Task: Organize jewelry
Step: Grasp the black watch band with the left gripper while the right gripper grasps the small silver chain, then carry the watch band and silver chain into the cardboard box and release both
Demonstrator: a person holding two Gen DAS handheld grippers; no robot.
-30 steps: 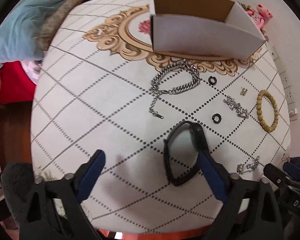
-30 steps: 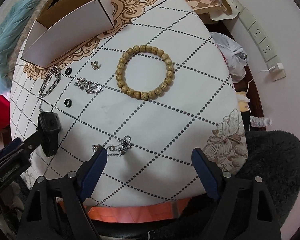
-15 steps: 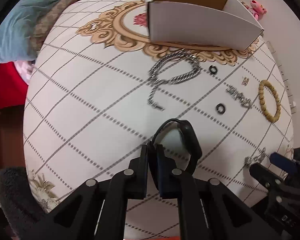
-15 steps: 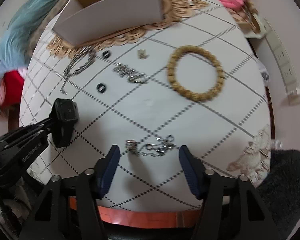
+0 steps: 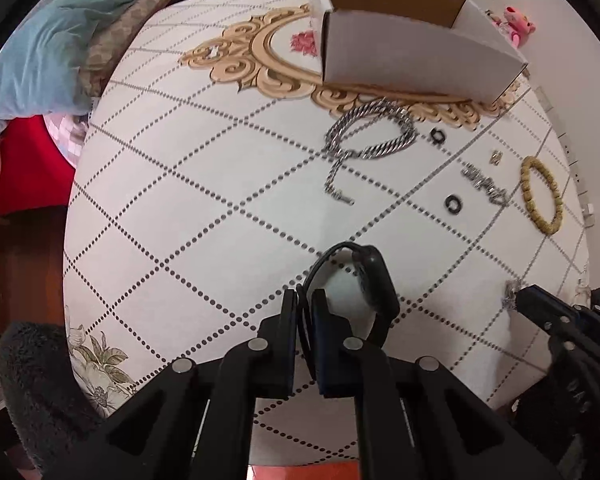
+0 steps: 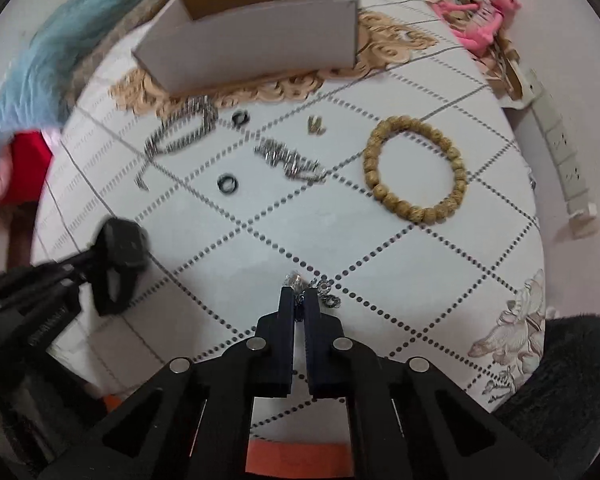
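Observation:
My left gripper (image 5: 304,300) is shut on the strap of a black smartwatch (image 5: 374,280), which also shows in the right wrist view (image 6: 120,256). My right gripper (image 6: 299,296) is shut on a small silver chain (image 6: 326,292) at the table's near side. A thick silver chain bracelet (image 5: 370,136), two black rings (image 5: 453,203) (image 5: 437,135), a silver link piece (image 6: 290,158), a small gold charm (image 6: 315,124) and a wooden bead bracelet (image 6: 416,170) lie on the white tablecloth. An open cardboard box (image 5: 412,52) stands at the far side.
The round table (image 5: 180,200) has a dotted diamond cloth with gold ornament. Blue and patterned fabric (image 5: 40,40) lies at the far left. A pink plush toy (image 6: 480,16) and a power strip (image 6: 556,148) sit off the table's right side.
Both grippers closed: the left onto the smartwatch strap, the right onto the small silver chain. Both moved forward over the table.

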